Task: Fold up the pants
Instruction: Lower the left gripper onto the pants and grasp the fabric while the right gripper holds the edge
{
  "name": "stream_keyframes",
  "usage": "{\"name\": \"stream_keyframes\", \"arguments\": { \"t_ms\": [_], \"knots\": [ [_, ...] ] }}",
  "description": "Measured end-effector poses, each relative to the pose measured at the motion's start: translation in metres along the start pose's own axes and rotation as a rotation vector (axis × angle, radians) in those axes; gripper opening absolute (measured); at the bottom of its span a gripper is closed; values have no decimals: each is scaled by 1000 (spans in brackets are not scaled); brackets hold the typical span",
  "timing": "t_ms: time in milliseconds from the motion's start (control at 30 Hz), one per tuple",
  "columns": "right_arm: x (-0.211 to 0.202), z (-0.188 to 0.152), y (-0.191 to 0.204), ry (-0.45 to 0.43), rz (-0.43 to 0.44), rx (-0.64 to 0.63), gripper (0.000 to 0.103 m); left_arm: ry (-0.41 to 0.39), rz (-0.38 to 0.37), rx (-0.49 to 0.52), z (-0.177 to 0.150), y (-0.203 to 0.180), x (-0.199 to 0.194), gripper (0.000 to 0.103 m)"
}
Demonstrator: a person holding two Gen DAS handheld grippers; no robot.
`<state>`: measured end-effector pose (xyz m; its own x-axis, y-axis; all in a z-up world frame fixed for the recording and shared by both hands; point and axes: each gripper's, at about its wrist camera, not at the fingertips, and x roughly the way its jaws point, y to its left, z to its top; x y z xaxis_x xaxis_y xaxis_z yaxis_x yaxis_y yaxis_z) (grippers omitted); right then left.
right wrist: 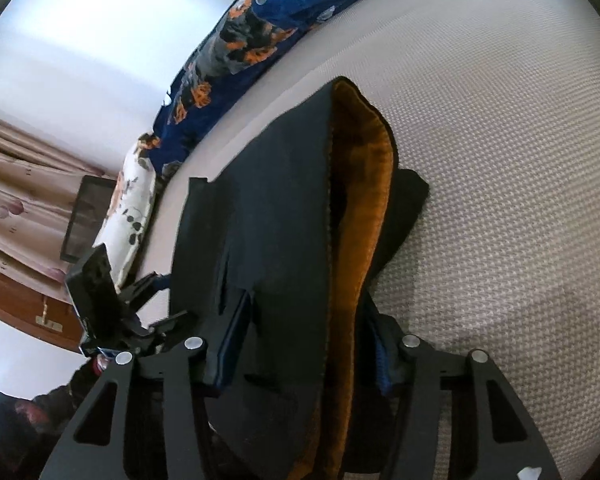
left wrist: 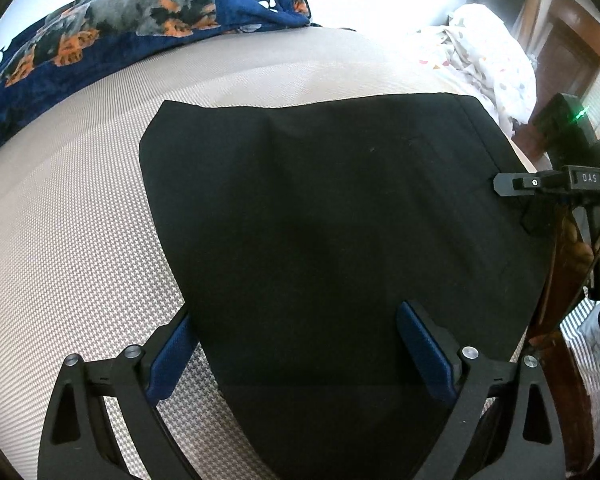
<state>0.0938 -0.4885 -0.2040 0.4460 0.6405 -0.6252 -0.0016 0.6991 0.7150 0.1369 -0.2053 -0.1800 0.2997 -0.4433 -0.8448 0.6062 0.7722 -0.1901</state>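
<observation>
The black pants [left wrist: 332, 220] lie folded flat on the beige woven bed surface [left wrist: 80, 220]. My left gripper [left wrist: 296, 344] is open, its blue-padded fingers [left wrist: 424, 352] spread either side of the near edge of the pants. My right gripper [left wrist: 512, 188] shows at the pants' right edge in the left wrist view. In the right wrist view the right gripper [right wrist: 304, 340] is open around the waist end of the pants [right wrist: 276, 232], whose orange fleece lining [right wrist: 364, 184] shows along the layered edge. The left gripper [right wrist: 148, 304] shows at the far left edge of the pants.
A navy blanket with dog print [left wrist: 100, 28] lies along the far side of the bed. A white patterned quilt [left wrist: 488, 56] sits at the far right. A floral pillow [right wrist: 128, 208], curtains [right wrist: 20, 184] and wooden furniture [left wrist: 572, 52] border the bed.
</observation>
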Motion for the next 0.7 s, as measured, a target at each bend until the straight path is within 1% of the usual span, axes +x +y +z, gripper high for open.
{"name": "stream_keyframes", "arguments": {
  "t_ms": [133, 233, 300, 367, 467, 533, 600, 633, 667, 700],
  "knots": [
    [1, 2, -2, 15, 14, 3, 51, 6, -11, 7, 3, 1, 2, 95],
    [3, 1, -2, 10, 34, 16, 51, 3, -41, 12, 4, 2, 4, 102],
    [4, -1, -2, -2, 55, 17, 51, -14, -60, 15, 4, 1, 5, 102],
    [3, -3, -4, -13, 84, 25, 51, -32, -90, 26, 4, 3, 4, 102],
    [0, -6, -8, -9, 82, 18, 50, -39, -155, 25, 5, 12, 2, 102],
    [-3, -7, -10, 8, 84, 23, 49, -39, -195, 16, 4, 21, -2, 96],
    [-4, -8, -11, 23, 87, 21, 49, -40, -185, 14, 5, 30, -5, 68],
    [-4, -9, -11, 29, 87, 17, 49, -37, -185, 11, 6, 35, -6, 63],
    [-4, -10, -11, 31, 87, 16, 49, -34, -202, 0, 6, 42, -7, 56],
    [-5, -10, -11, 32, 90, 21, 49, -30, -236, -24, 6, 50, -8, 55]
  ]
}}
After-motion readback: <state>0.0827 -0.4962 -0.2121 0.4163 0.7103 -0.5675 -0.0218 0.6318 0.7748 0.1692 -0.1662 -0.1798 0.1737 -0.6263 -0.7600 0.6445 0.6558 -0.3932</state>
